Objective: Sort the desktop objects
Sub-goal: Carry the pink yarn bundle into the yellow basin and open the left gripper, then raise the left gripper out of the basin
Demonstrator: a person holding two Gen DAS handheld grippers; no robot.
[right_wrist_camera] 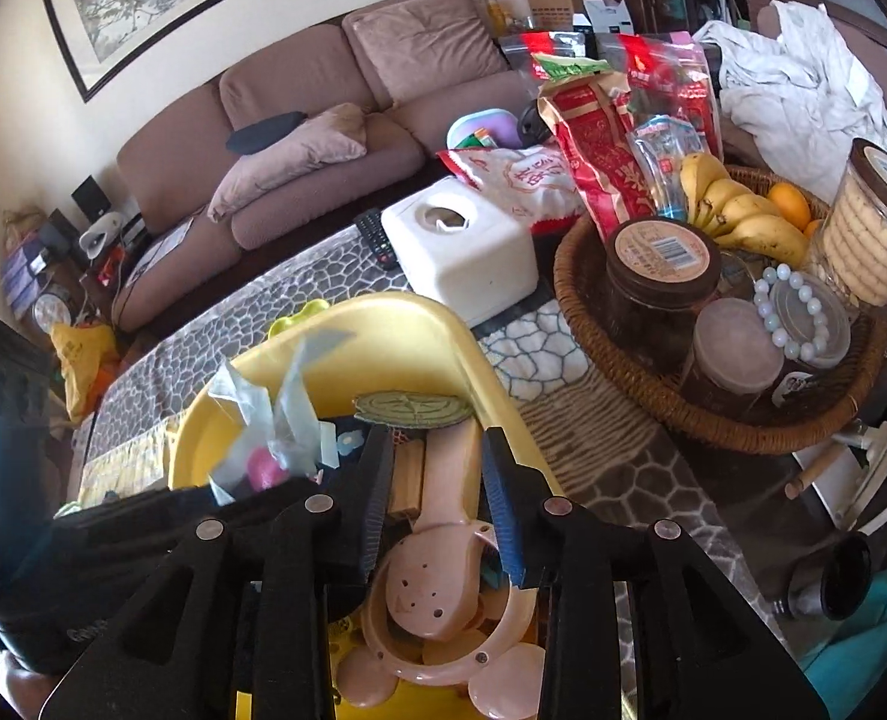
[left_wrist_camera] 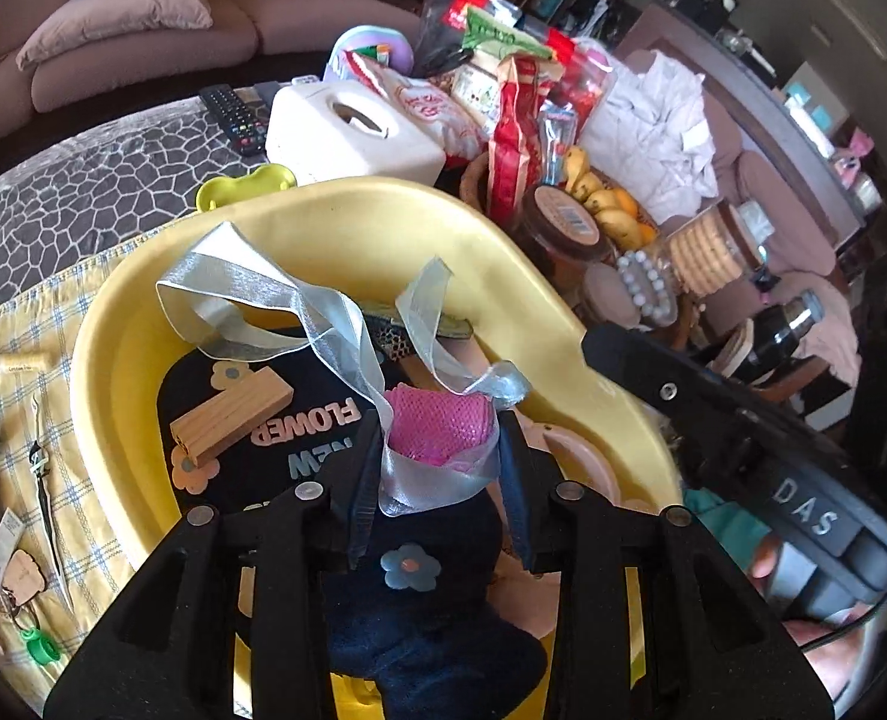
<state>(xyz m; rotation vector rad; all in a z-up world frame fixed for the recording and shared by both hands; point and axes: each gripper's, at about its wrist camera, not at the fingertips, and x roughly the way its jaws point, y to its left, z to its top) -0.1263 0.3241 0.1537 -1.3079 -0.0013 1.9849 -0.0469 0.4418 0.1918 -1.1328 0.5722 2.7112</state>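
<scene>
A yellow tub holds a dark "NEW FLOWER" cloth, a wooden block and a pink plastic piece. My left gripper is shut on a pink mesh bundle tied with silver ribbon, just above the tub. My right gripper hangs over the tub's near side, jaws apart around the pink piece's handle, not clearly pressing it. The bundle also shows in the right wrist view.
A white tissue box and a remote lie behind the tub. A wicker basket with jars, bananas and snack bags stands to the right. Small trinkets lie on the checked cloth at left.
</scene>
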